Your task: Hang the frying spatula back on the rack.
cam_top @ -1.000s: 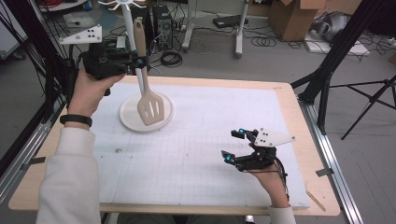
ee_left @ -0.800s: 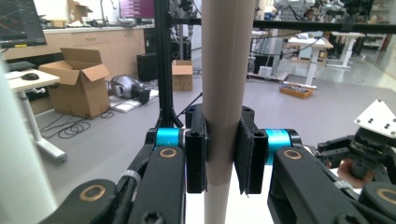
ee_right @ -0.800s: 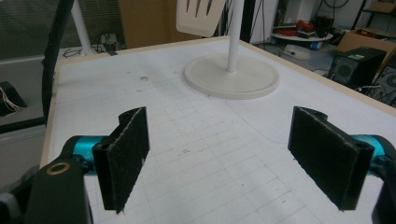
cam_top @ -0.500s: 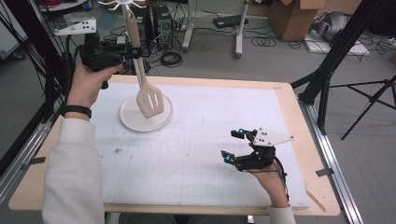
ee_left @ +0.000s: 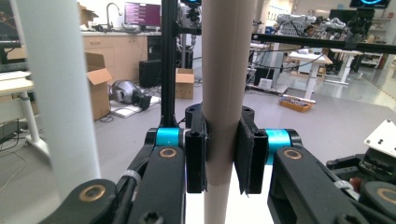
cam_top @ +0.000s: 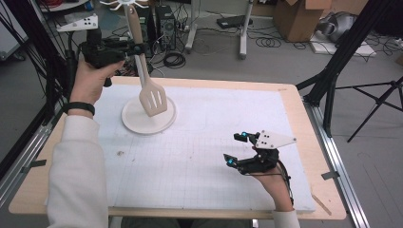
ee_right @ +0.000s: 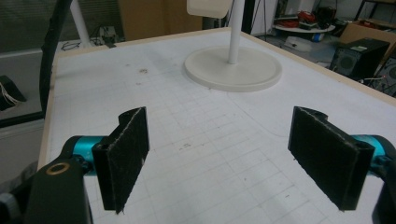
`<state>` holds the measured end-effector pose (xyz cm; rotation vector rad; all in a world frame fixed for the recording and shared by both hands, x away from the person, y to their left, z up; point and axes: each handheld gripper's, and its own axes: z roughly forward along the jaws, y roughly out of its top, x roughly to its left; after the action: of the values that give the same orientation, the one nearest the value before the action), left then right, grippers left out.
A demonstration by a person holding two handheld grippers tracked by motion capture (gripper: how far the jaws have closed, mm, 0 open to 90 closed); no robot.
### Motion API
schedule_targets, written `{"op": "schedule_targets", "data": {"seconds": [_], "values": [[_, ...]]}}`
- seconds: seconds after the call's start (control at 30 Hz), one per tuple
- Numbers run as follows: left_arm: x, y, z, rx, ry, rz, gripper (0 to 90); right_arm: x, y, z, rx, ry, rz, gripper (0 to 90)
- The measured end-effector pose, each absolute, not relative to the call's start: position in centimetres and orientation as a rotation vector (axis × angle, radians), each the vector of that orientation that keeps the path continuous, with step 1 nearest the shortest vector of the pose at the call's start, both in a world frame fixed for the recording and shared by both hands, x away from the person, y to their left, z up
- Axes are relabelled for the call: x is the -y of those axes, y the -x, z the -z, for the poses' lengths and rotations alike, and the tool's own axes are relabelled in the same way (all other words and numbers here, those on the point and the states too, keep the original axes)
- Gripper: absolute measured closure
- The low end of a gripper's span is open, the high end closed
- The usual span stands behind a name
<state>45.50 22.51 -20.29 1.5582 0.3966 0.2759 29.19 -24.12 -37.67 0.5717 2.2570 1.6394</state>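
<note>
Left hand-held gripper (ee_left: 219, 154) clamped (raised); right hand-held gripper (ee_right: 233, 158) agape.

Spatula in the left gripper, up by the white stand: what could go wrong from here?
1. The spatula hangs close beside the stand's pole; a swing could knock the stand, which rests on its round base.
2. The left gripper clamps only the smooth handle, so the blade's weight might make it slip or twist.
3. The right gripper rests open, far off, no help for a drop.
</note>
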Motion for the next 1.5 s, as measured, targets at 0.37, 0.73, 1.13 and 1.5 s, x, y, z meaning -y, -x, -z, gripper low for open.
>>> {"op": "schedule_targets", "data": {"seconds": [0.37, 0.73, 1.13, 1.5], "values": [[-22.6, -46.5, 21.1, -0.425, -1.554, -0.264, 75.8, 24.4, -29.1, 38.0, -2.253, -0.586, -1.64, 19.4], [-22.4, -46.5, 21.8, -0.44, -1.533, -0.308, 73.3, 24.6, -28.9, 38.2, -2.249, -0.594, -1.641, 19.4], [-23.8, -44.2, 22.7, -0.515, -1.541, -0.4, 31.4, 24.5, -28.6, 38.1, -2.252, -0.605, -1.633, 19.4], [-24.7, -39.0, 24.8, -0.449, -1.562, -0.444, 22.1, 24.6, -28.6, 38.0, -2.245, -0.598, -1.627, 19.4]]}}
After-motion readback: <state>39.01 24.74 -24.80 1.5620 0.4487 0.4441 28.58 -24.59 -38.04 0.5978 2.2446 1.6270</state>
